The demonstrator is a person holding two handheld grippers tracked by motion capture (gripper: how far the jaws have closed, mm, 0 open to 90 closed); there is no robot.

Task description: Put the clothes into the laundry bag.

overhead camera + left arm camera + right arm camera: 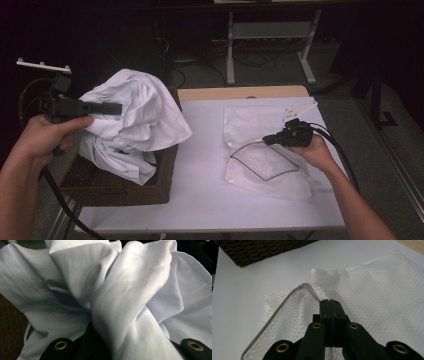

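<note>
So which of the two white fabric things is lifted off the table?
The plain white cloth, held over the basket by the left gripper; the mesh bag lies flat.

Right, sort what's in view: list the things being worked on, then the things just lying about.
In use: white shirt in the left gripper; mesh laundry bag, its zipper edge in the right gripper; wicker basket.
Lying about: table; metal frame and cables on the floor behind.

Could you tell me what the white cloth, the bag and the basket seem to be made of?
Cloth: thin woven fabric, likely cotton, matte, with soft creases and stitched hems. Bag: white synthetic-looking mesh, diamond netting, grey zip edge. Basket: dark brown woven wicker or similar, coarse plaited texture.
</note>
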